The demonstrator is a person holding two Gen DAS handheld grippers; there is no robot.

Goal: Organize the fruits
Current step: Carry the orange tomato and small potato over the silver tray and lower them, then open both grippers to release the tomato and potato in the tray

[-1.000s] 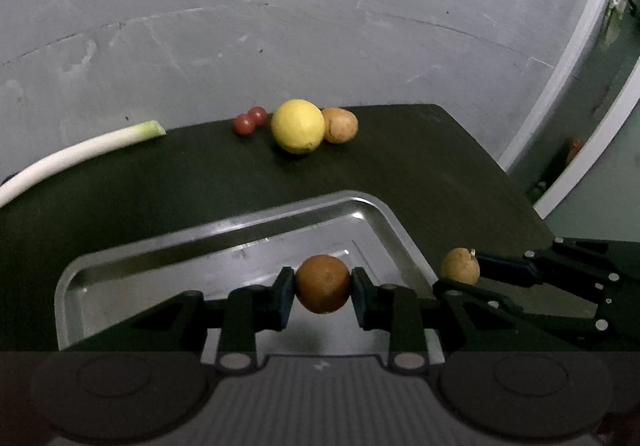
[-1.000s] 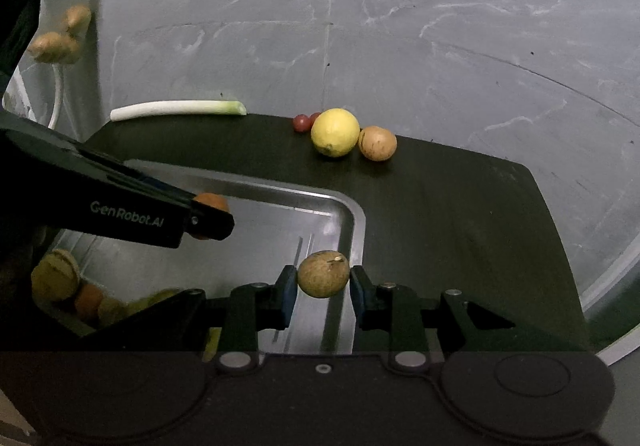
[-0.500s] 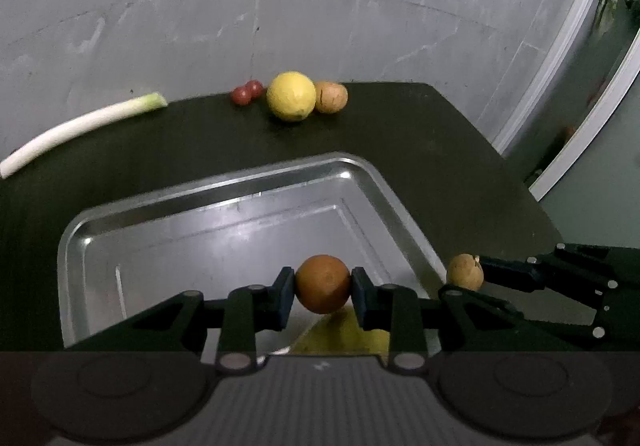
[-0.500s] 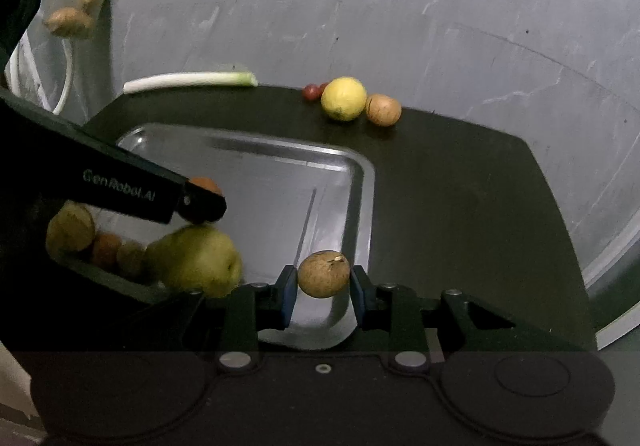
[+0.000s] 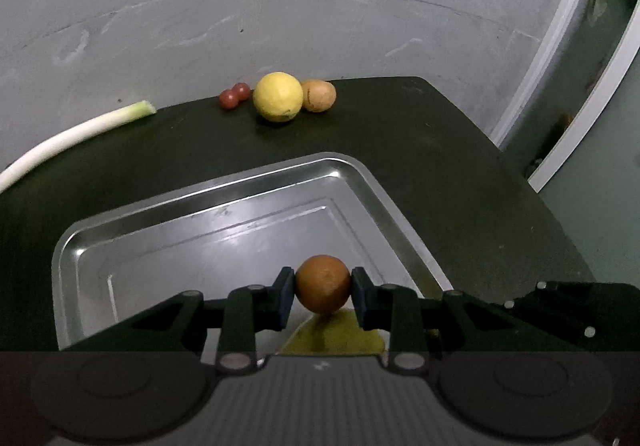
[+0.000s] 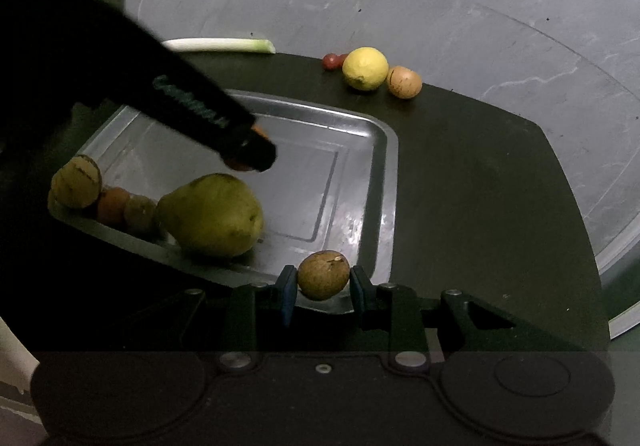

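Note:
My left gripper (image 5: pixel 323 289) is shut on a small orange fruit (image 5: pixel 322 284) and holds it above the near part of a steel tray (image 5: pixel 224 189). My right gripper (image 6: pixel 323 282) is shut on a small brown round fruit (image 6: pixel 323 274) over the tray's near right corner (image 6: pixel 380 165). In the tray lie a green pear (image 6: pixel 210 213), a striped brown fruit (image 6: pixel 77 181) and two small fruits (image 6: pixel 126 207). The left gripper also shows in the right wrist view (image 6: pixel 250 149), above the pear. The right gripper's body shows in the left wrist view, its fingers hidden.
At the back of the dark table (image 5: pixel 460 185) lie a lemon (image 5: pixel 278 97), a brown potato-like fruit (image 5: pixel 319 95) and two cherry tomatoes (image 5: pixel 234 95). A leek (image 5: pixel 76 131) lies at the left. A grey wall stands behind. The table edge runs along the right.
Both grippers have pulled back and up with their fruits. More of the tray shows, and the pear and other fruits at its near end have come into view.

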